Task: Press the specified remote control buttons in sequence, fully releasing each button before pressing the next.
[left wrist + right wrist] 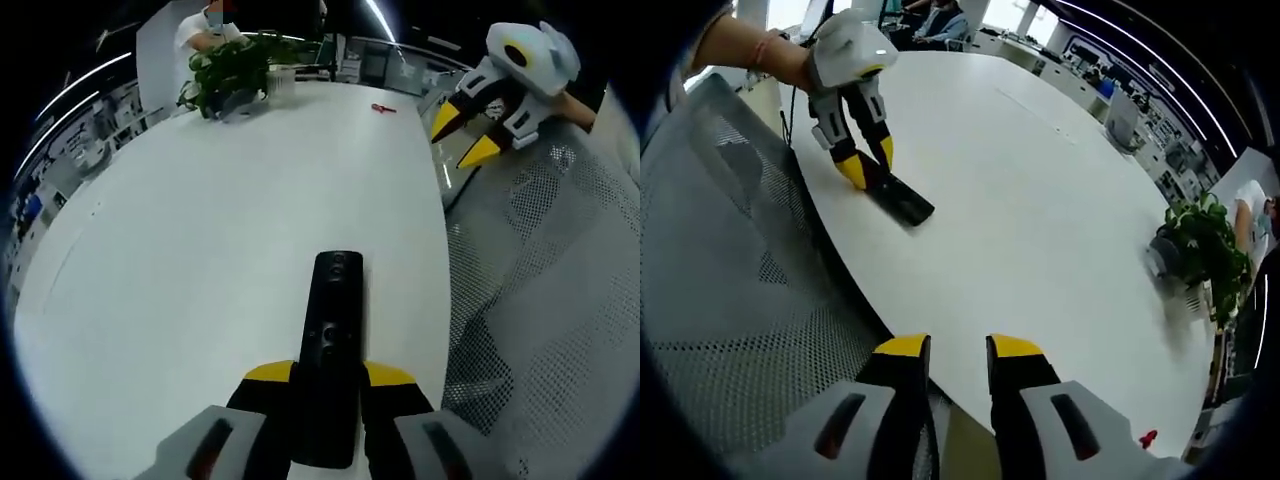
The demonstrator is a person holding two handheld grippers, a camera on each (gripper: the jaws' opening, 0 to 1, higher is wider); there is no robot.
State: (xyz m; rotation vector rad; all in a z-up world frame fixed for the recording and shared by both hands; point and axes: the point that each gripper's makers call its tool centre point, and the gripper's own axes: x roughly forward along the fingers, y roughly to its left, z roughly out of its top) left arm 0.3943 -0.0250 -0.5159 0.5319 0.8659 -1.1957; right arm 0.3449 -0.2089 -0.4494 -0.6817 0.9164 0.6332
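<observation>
My left claw grips the near end of a black remote on the white table. My right claw hovers empty at the table's edge, jaws slightly parted.

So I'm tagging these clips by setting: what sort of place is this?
Probably an open-plan office or meeting area: a large white table, a mesh chair, a potted plant, with rows of desks beyond it. The left gripper holds a remote there.

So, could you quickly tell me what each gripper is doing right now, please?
Left gripper: shut on the remote control, resting on the white table.
Right gripper: jaws slightly apart, holding nothing.
</observation>
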